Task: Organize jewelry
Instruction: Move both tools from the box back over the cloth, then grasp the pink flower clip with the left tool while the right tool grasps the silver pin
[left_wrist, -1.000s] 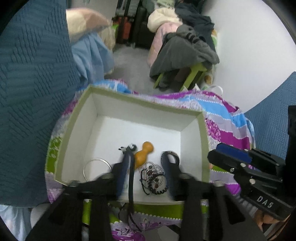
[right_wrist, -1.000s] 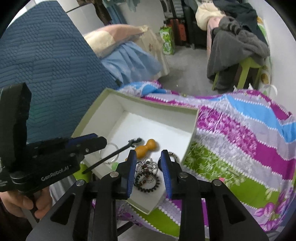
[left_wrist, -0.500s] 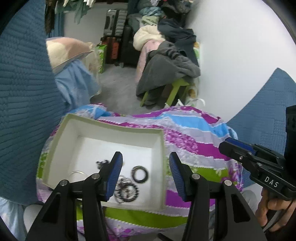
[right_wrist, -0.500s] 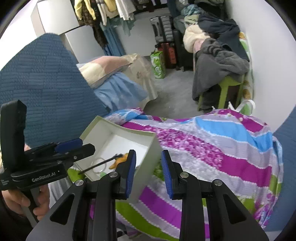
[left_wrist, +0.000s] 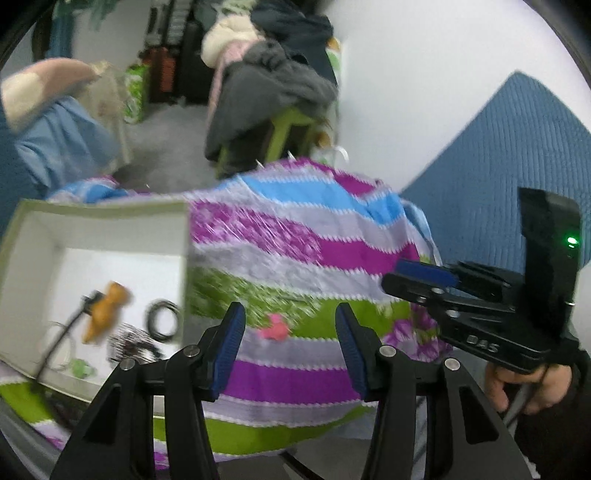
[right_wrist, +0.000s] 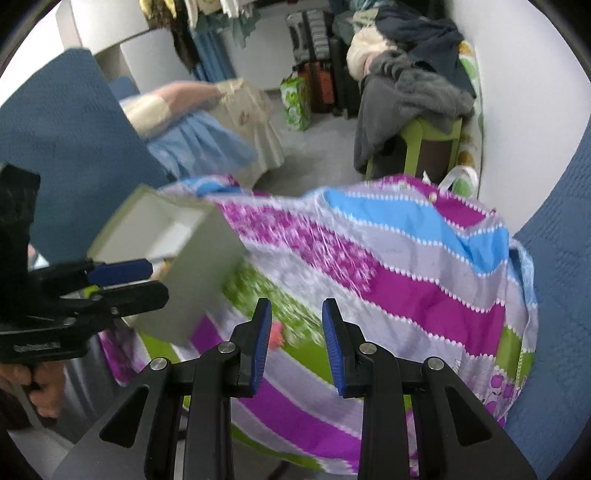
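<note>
In your left wrist view, your left gripper (left_wrist: 290, 345) hangs over the striped cloth (left_wrist: 295, 258) with its blue pads spread well apart and nothing between them; the jaws have just drawn in a little. A small pink piece (left_wrist: 274, 328) lies on the green band of the cloth, between the two pads as this camera sees it, though not touched by either. The open box (left_wrist: 110, 214) sits at the left, and inside it you can see an orange wooden piece (left_wrist: 107, 314), a dark ring (left_wrist: 162, 319) near the right wall, a dark beaded bracelet (left_wrist: 129, 345), a thin pale bangle (left_wrist: 61, 345) and a small green bit (left_wrist: 79, 367), all blurred. A thin black strand (left_wrist: 59, 343) runs from the orange piece down over the near wall. At the right edge, your right gripper (left_wrist: 421, 277) is seen side-on, held in your hand (left_wrist: 524, 384). In your right wrist view, that gripper (right_wrist: 297, 341) has its pads set a narrow gap apart, empty, above the cloth (right_wrist: 406, 277). The pink piece (right_wrist: 275, 338) peeks out just beside the left pad. The box (right_wrist: 192, 273) stands to the left, its outer wall facing you, and your left gripper (right_wrist: 129, 277) reaches in front of it.
</note>
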